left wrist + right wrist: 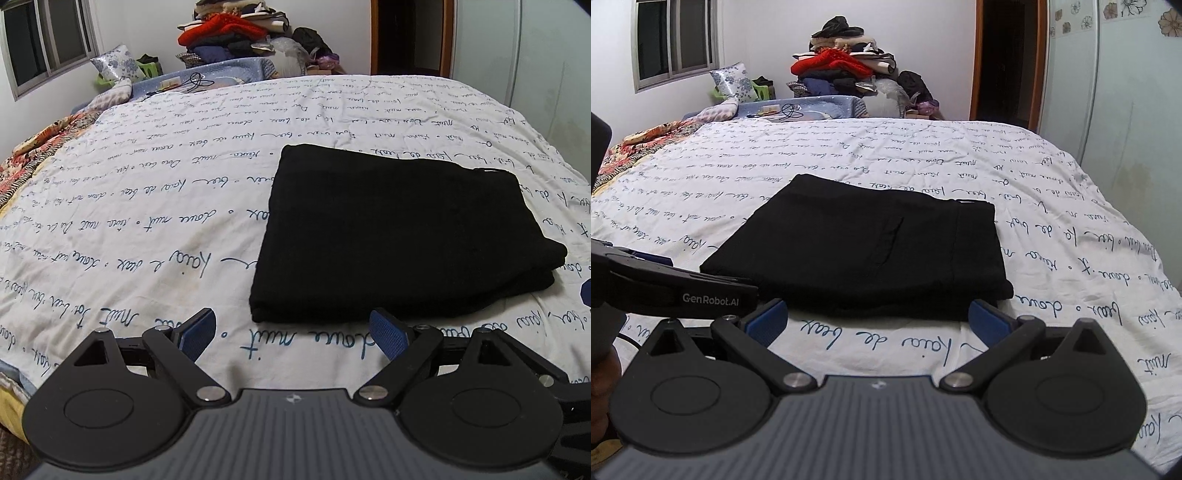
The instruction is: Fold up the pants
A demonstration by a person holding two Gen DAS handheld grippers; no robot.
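Note:
Black pants [399, 236] lie folded into a flat rectangle on the white bedspread [147, 206] with blue handwriting. My left gripper [293, 332] hovers just short of the fold's near edge, open, nothing between its blue pads [388, 334]. In the right wrist view the same folded pants [871, 251] lie straight ahead. My right gripper [877, 323] is open as well, its blue pads [990, 321] empty, just in front of the pants' near edge. The left gripper's black body [683, 288] reaches in from the left side of that view.
A tall pile of clothes [846, 70] stands beyond the bed's far end, beside a dark doorway [1008, 59]. A patterned blanket [33, 147] lies along the left side. A floral pillow [733, 83] and a blue tray [812, 107] sit at the far edge. A pale wardrobe door [1137, 110] is on the right.

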